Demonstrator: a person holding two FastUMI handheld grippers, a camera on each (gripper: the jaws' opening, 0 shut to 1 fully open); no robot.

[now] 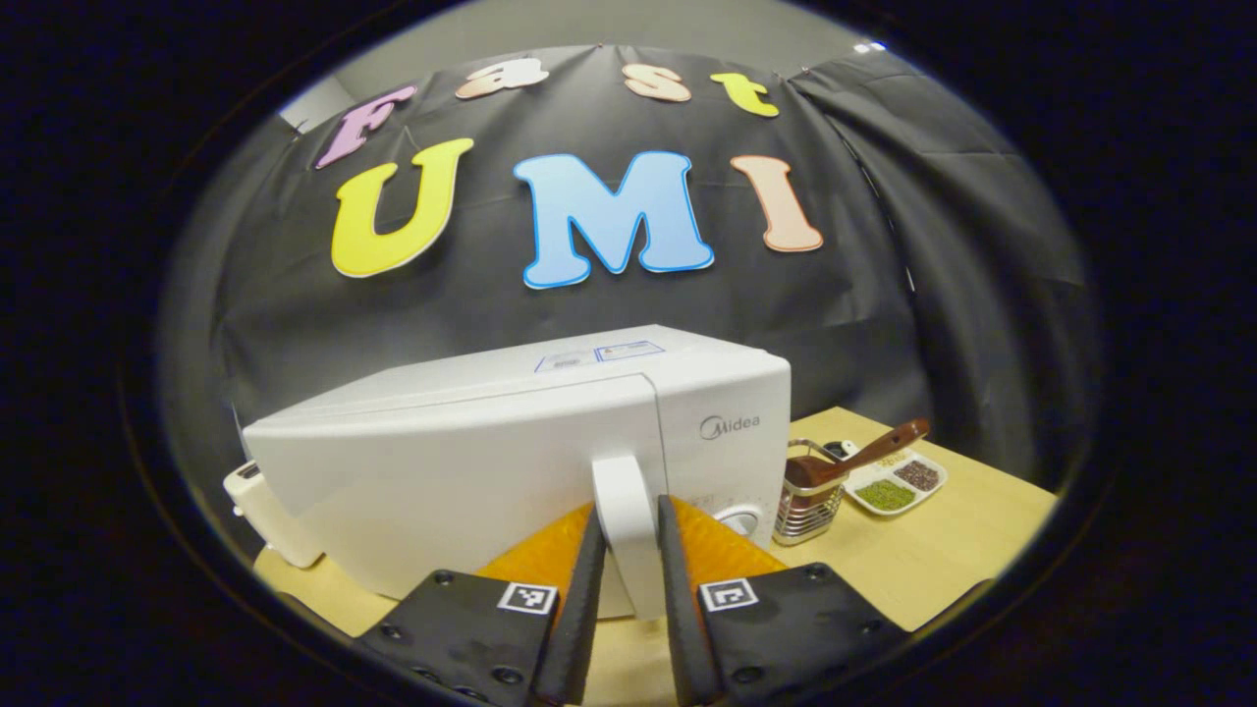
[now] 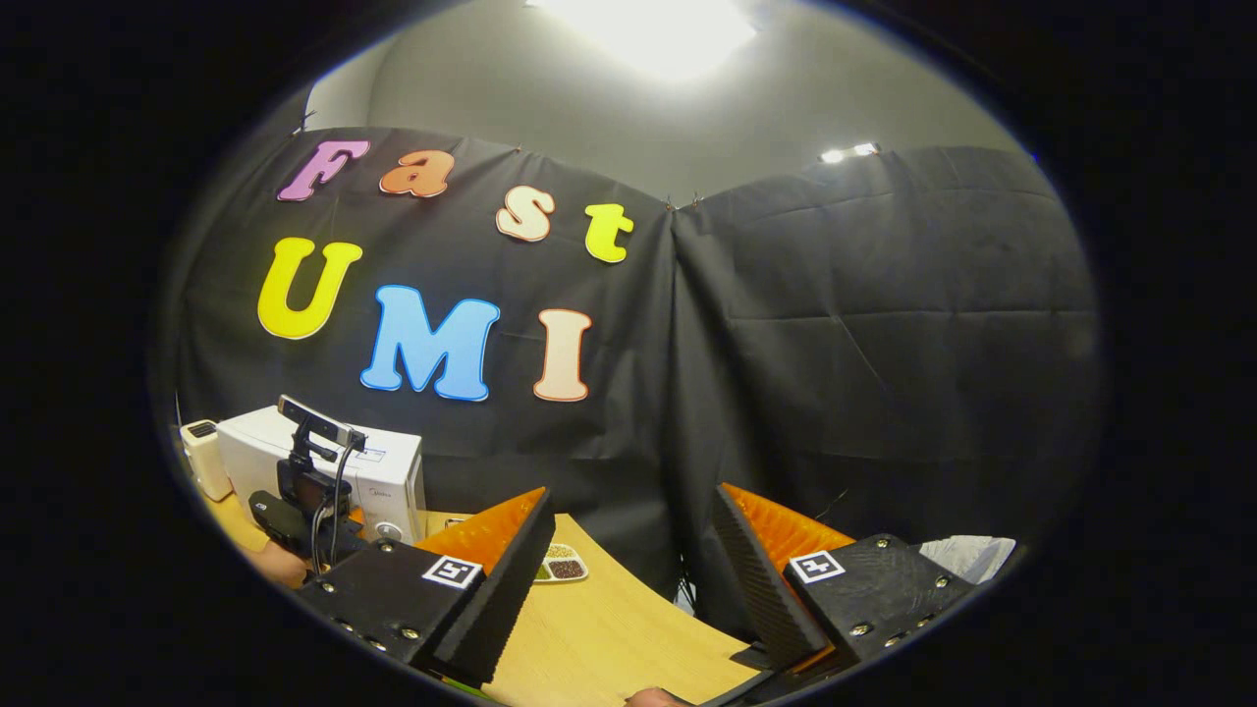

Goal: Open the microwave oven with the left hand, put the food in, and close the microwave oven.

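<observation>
the microwave (image 1: pixel 511 462) sits on the table (image 1: pixel 943 560), door shut, its stiff upright handle (image 1: pixel 626 511) the place to pull; the door likely swings with some resistance. the left gripper (image 1: pixel 626 589) clamps that handle. the right gripper (image 2: pixel 628 579) waits wide apart, holding nothing.

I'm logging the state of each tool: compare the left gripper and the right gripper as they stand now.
The left gripper has its fingers closed in on the microwave's white door handle, one on each side; the right gripper is spread wide with nothing between its fingers. The left gripper is up against the microwave; the right gripper hangs over the wooden table, away from the microwave. Both carry square markers on black bodies.
</observation>
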